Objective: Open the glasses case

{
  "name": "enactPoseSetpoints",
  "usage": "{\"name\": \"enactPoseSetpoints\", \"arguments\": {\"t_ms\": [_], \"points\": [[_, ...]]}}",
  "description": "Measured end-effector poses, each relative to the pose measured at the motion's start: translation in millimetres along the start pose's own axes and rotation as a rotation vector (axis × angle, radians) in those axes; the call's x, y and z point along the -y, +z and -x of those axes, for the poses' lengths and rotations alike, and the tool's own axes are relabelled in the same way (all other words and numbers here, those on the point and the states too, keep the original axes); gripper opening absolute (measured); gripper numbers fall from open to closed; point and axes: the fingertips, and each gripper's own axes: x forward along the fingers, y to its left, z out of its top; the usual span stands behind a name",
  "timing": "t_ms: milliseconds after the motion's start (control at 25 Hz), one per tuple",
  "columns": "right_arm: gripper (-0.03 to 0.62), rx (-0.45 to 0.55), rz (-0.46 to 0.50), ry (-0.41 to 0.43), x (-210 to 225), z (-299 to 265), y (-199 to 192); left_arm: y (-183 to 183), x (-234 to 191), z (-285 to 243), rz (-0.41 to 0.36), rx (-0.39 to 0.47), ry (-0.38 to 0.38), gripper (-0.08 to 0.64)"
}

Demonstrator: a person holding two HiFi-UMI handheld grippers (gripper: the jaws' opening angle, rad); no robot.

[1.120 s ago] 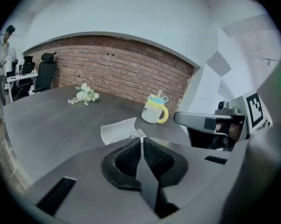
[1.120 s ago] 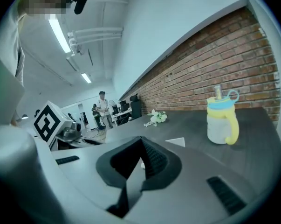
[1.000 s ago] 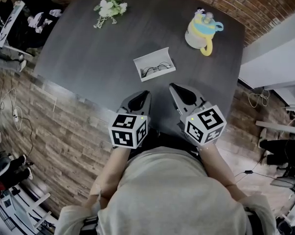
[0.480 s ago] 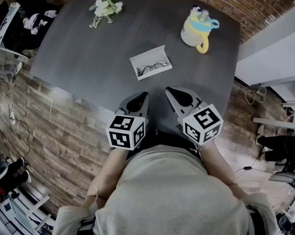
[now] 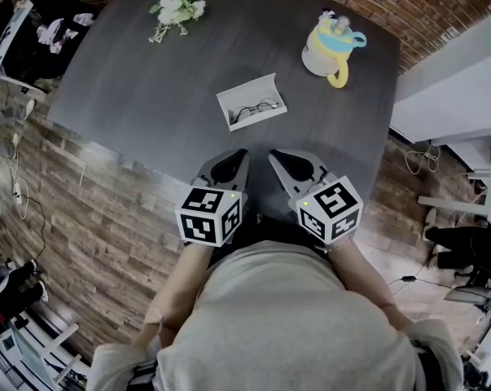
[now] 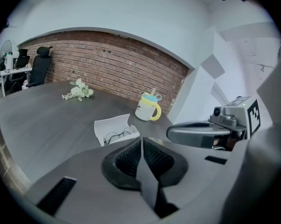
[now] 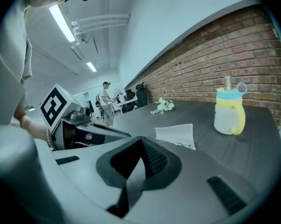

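The white glasses case (image 5: 251,103) lies open on the dark table (image 5: 147,80), with a pair of thin-rimmed glasses inside; it also shows in the left gripper view (image 6: 114,130) and the right gripper view (image 7: 176,135). My left gripper (image 5: 238,155) hovers at the table's near edge, short of the case, its jaws shut and empty (image 6: 141,141). My right gripper (image 5: 276,155) is close beside it, also shut with nothing between its pads (image 7: 141,141). Neither gripper touches the case.
A yellow and blue mug (image 5: 332,46) stands at the table's far right, and a small bunch of white flowers (image 5: 176,10) lies at the far left. A brick wall runs behind the table. Wood flooring (image 5: 90,210) lies to the left.
My right gripper has drifted a little leftwards, closer to the left gripper. The left gripper and the open case have stayed put.
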Motion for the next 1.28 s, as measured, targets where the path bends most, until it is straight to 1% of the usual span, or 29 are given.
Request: {"name": "enactPoseSetpoints", "arguments": {"t_ms": [240,640,880,1080,1280], "points": [[0.008,0.001,-0.011,0.018,0,2,1,-3,0,0,0.007,-0.001,-0.021,0.032],[0.006,0.008,-0.027,-0.02,7,5,2,-9,-1,-1,0.009,-0.021,-0.011,0.032],[0.007,0.01,-0.044,-0.033,13,4,0,-15,-1,-6,-0.027,-0.064,-0.017,0.032],[0.006,0.004,-0.07,-0.039,19,3,-4,-16,-5,-9,-0.026,-0.075,0.007,0.032],[0.006,-0.01,-0.082,-0.041,23,2,-8,-16,-6,-13,-0.021,-0.08,0.013,0.032]]}}
